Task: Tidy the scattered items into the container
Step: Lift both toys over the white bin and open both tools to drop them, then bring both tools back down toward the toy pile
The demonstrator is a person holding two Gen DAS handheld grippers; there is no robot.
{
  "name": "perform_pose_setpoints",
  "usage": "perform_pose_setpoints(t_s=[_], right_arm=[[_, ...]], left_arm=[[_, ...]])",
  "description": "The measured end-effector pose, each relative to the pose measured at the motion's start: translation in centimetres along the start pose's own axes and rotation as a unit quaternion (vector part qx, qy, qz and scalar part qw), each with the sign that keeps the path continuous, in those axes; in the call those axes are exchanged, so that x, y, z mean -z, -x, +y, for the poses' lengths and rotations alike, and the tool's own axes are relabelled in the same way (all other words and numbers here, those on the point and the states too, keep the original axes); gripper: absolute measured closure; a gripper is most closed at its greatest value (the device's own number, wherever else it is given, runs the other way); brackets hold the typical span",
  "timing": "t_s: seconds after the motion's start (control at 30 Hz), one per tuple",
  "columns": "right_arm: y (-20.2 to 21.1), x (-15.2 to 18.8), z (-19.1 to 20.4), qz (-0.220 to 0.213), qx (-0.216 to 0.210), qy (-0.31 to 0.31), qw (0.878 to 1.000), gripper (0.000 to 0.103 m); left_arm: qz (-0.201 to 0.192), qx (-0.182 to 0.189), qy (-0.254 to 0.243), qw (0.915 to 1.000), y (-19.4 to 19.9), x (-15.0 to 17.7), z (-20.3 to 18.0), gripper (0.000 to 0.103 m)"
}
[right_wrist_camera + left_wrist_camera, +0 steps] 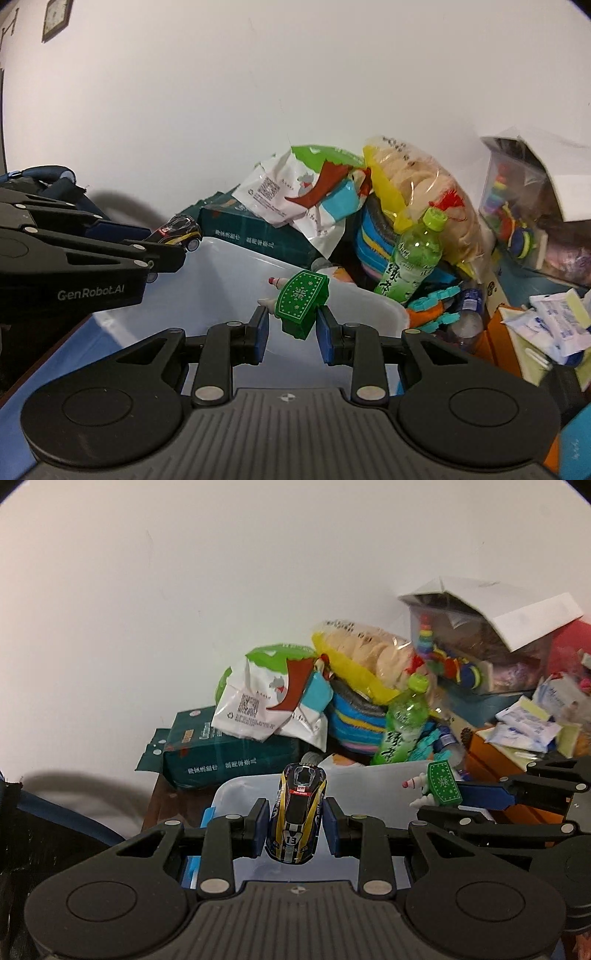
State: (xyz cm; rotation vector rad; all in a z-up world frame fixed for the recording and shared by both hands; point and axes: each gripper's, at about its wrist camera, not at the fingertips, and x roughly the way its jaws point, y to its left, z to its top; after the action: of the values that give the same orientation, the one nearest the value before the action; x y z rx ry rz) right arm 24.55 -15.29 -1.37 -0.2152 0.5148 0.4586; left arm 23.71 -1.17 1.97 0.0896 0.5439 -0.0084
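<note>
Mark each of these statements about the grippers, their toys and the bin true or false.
1. The left gripper has a toy car between its fingers. True.
2. The right gripper is empty. False: a green toy block sits between its fingers.
3. Both grippers are over the white bin. True.
4. The green bottle lies inside the bin. False: it stands among clutter behind the bin.

White wall [184, 590], wall clock [56, 16], dark chair [48, 177]
</note>
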Motion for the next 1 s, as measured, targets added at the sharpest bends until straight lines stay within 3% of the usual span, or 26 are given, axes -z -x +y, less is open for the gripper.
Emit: perform_pose_setpoints(t_s=[0.4,0.53,0.8,1.0], right_arm=[[-6.2,0.7,-1.0,0.072,-0.008,-0.030,0.997,0.069],[-6.3,1.0,-1.0,0.074,-0.003,-0.025,0.997,0.052],[-4.7,0.6,-0.2,0.063,-0.001,-0.014,0.998,0.051],[-0.4,0.5,1.0,0.038,-0.006,-0.004,0.999,0.044]], left_arm=[[0.070,0.016,0.009,0.9973,-6.8,1.6,0.8,0.067],[0.078,0.017,0.011,0.9967,-7.0,2.0,1.0,0.065],[0.057,0.025,0.026,0.9977,-4.0,1.5,1.5,0.062],[0.043,0.031,0.029,0.9981,0.7,2.6,1.4,0.057]])
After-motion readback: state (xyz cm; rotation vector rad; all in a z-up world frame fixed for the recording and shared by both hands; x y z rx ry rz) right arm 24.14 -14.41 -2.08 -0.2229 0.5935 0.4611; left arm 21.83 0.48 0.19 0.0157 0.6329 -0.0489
